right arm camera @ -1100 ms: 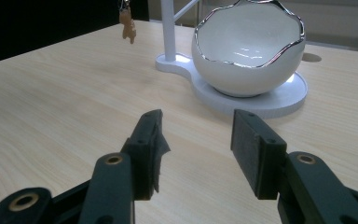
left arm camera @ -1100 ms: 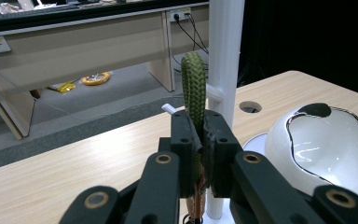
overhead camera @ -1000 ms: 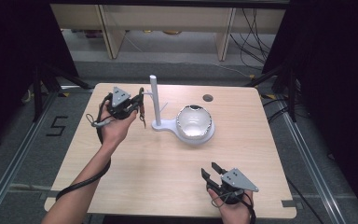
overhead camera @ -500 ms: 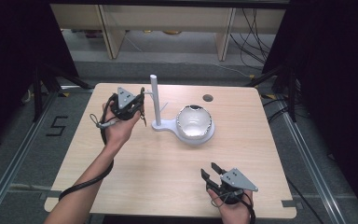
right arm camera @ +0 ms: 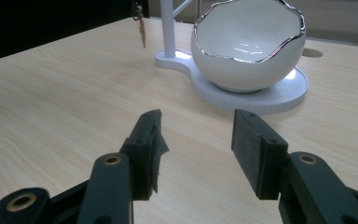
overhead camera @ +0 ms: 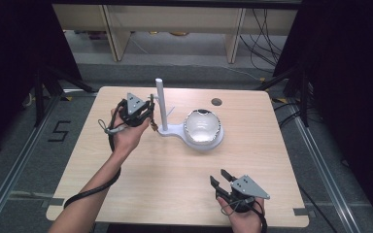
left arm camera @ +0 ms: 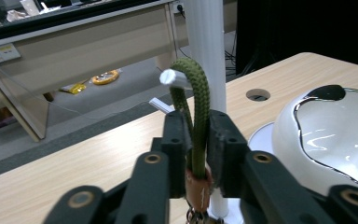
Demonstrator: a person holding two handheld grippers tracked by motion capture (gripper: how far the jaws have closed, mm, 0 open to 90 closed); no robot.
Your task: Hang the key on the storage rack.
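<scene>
The green cord loop (left arm camera: pixel 196 109) hangs over the short white peg (left arm camera: pixel 173 78) that juts from the upright white post (left arm camera: pixel 207 56) of the stand; its two strands run straight down, long axis vertical, to a brown leather end (left arm camera: pixel 197 185) with metal keyring hardware below it; the loop's crown sits on the peg, just in front of the post.

Your left tool (left arm camera: pixel 198 140) stands directly beneath the peg, with both strands between its pads; the jaws have just been opening, and the pads no longer appear to clamp the cord, though the gap is narrow and contact on one side cannot be ruled out; judged released. From above, the left tool (overhead camera: pixel 144 115) sits just beside the post, on its left; it is plainly the nearer hand.

The relation that matters: the cord lies straight ahead of and above the left tool, on the peg; a withdrawal should run back along the jaws' line, away from the post, so the pads do not drag the loop off.

The white bowl (overhead camera: pixel 202 127) rests on the stand's round base (right arm camera: pixel 279 95), right of the post.

Your right tool (right arm camera: pixel 196 140) hovers low over the surface (overhead camera: pixel 175 174), open and empty, well apart from the stand.
</scene>
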